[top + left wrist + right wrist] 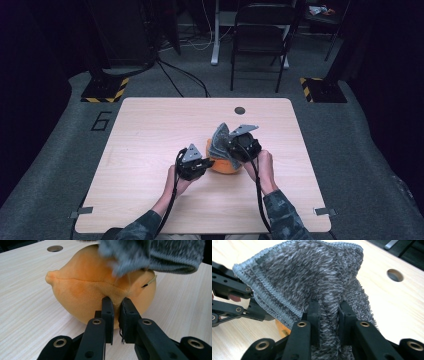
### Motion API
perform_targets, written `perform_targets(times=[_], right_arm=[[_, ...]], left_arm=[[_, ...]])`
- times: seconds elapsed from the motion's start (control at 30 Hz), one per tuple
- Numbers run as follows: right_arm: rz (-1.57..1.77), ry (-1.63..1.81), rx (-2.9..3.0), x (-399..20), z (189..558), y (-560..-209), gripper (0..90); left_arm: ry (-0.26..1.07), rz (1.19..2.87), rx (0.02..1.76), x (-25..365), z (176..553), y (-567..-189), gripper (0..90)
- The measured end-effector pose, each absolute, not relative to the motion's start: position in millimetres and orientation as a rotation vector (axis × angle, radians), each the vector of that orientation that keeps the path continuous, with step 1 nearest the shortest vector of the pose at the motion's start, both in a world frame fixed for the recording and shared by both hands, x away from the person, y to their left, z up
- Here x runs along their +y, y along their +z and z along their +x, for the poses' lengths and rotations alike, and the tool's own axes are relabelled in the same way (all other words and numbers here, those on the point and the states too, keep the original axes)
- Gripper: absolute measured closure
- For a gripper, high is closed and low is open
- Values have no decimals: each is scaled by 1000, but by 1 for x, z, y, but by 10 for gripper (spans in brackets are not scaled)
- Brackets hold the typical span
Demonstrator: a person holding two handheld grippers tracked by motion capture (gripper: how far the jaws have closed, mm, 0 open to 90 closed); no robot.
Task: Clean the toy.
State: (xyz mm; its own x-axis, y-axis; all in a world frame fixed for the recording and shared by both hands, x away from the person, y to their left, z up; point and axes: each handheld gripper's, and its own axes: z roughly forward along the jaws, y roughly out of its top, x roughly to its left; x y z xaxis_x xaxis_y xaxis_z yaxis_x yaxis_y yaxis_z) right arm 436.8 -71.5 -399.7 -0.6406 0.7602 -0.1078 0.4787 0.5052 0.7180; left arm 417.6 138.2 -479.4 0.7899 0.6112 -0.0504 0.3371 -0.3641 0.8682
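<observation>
An orange plush toy (223, 166) shaped like a lemon rests on the wooden table (150, 140). My left gripper (116, 301) is shut on a fold of the plush toy (82, 290) at its near side. A grey knitted cloth (218, 139) hangs over the top of the toy. My right gripper (329, 306) is shut on this cloth (312, 272) and holds it bunched and lifted above the toy. In the high view my left gripper (209, 161) is at the toy's left and my right gripper (228, 145) at its upper right.
A round cable hole (240, 110) sits near the table's far edge. A black folding chair (260, 35) and cables stand on the floor beyond the table. Bare tabletop lies to the left, the right and the front of the toy.
</observation>
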Motion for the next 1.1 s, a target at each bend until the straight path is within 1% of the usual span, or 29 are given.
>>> perform_targets(times=[0.17, 0.77, 1.1], right_arm=[[1032, 895, 2351, -70, 441, -409, 749], [1240, 882, 2302, -116, 452, -433, 748], [1338, 815, 2296, -136, 459, -454, 749]], left_arm=[[349, 1981, 713, 139, 418, -480, 828], [344, 1986, 703, 139, 418, -480, 828], [351, 1984, 706, 139, 418, -480, 829]])
